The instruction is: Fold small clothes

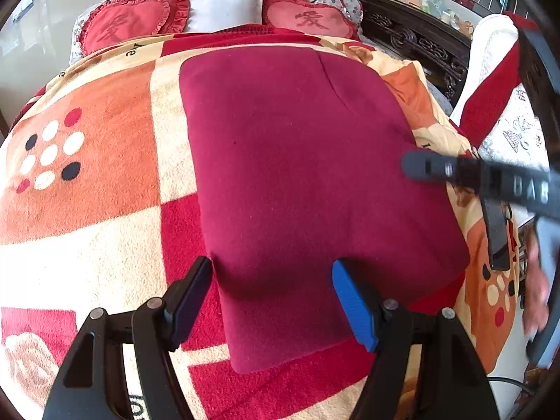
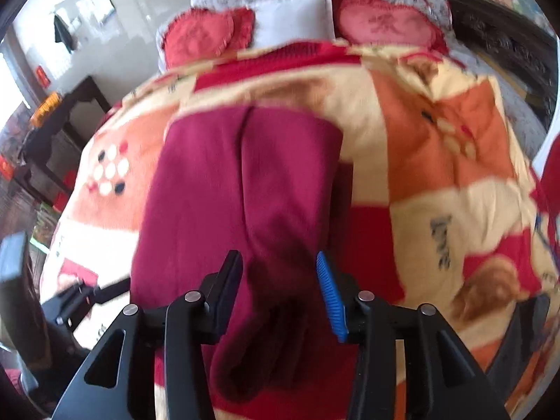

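Observation:
A dark red garment (image 1: 301,161) lies folded into a flat rectangle on the patterned blanket (image 1: 91,210). My left gripper (image 1: 273,273) is open, its jaws straddling the garment's near left edge just above the cloth. The right gripper shows in the left wrist view (image 1: 430,168) at the garment's right edge. In the right wrist view, my right gripper (image 2: 280,266) is open over the garment (image 2: 227,182), near its right side; nothing is held. The left gripper shows at the lower left in the right wrist view (image 2: 84,297).
The blanket covers a bed. Two red heart cushions (image 1: 126,24) and a white pillow (image 1: 227,7) lie at the head. A dark carved headboard (image 1: 420,42) and a white chair back (image 1: 497,70) stand to the right. A dark table (image 2: 63,133) stands left.

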The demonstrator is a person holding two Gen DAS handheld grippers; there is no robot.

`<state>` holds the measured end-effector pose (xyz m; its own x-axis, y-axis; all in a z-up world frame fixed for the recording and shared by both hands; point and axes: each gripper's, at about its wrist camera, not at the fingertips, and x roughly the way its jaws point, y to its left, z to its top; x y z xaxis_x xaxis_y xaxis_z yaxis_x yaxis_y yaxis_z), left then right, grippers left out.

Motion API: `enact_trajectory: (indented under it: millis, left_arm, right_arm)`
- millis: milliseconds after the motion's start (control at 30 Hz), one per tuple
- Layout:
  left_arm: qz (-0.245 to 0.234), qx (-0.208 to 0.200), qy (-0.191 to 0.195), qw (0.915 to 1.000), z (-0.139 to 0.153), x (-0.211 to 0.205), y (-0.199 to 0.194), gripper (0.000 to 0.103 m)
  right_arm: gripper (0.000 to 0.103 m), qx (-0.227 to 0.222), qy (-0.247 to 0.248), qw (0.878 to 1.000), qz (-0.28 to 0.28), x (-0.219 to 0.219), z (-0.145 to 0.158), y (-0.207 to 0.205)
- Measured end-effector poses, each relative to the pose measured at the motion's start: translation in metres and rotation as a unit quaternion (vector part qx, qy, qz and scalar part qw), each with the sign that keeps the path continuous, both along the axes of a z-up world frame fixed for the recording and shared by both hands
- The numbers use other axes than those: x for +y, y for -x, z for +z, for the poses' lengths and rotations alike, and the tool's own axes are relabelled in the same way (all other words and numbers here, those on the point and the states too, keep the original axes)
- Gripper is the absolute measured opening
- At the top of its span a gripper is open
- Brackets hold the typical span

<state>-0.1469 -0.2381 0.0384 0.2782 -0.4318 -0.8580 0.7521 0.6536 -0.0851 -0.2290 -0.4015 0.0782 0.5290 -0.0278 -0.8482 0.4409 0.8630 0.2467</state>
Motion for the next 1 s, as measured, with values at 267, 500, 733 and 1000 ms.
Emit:
enact_trajectory:
  millis: [267,500,733,1000]
  left_arm:
    - [-0.001,-0.004,-0.001,1.0,0.003,0.002,0.003,0.075]
    - [0.004,0.003,0.001,1.0,0.006,0.006,0.003,0.075]
    - [0.019,0.031,0.021,0.9991,0.006,0.014,-0.011,0.079]
    - [0.048,0.076,0.086,0.9922,0.009,0.027,-0.051,0.086]
  right_arm:
    - [0.025,-0.042,-0.065,0.996,-0.044,0.001,-0.003,0.036]
    - [0.0,-0.032,-0.036,0.999,0.018,0.026,-0.011,0.037]
    - [0.0,-0.024,-0.041,0.999,0.015,0.023,-0.028,0.052]
    - [0.049,-0.112,-0.051,0.991,-0.045,-0.025,0.004,0.048]
